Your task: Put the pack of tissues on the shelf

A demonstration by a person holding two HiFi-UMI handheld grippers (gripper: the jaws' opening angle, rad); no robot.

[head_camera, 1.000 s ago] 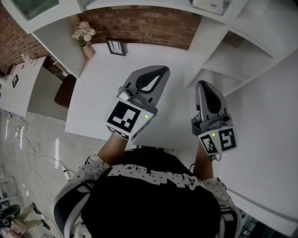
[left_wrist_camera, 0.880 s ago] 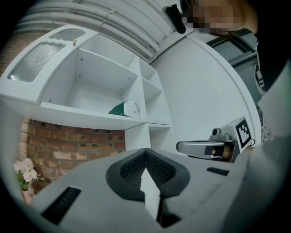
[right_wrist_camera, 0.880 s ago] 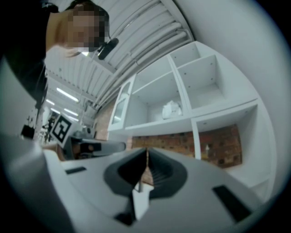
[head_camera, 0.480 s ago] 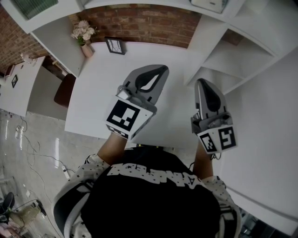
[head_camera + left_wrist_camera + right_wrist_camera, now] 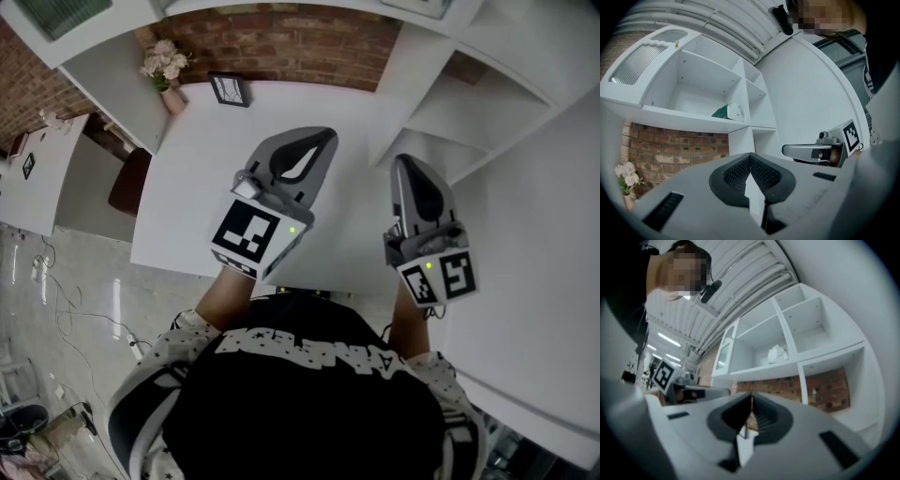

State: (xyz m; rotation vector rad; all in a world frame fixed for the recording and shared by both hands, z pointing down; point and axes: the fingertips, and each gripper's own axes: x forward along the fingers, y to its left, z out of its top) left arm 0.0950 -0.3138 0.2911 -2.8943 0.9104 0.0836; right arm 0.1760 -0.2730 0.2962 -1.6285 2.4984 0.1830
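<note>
Left gripper view shows the pack of tissues (image 5: 727, 111) already on the shelf (image 5: 684, 117). It lies on the board of the wide lower compartment, at that compartment's right end, just beside the upright divider (image 5: 742, 89). The right gripper view shows the same pale bundle in that compartment of the shelf. The left gripper (image 5: 750, 157) has its jaws pressed together with nothing between them, and the right gripper (image 5: 751, 397) is likewise closed and empty. In the head view both hang below the shelf, over the white desk (image 5: 197, 159), well apart from the pack. By my reading the placing step is finished and the task is at its end. The next move calls for little more than drawing both hands back from the shelf without brushing its boards. The pack appears to lie flat, its long axis running roughly along the shelf board, green end away from the divider and white end towards it, though it is too small to be sure of that line.
</note>
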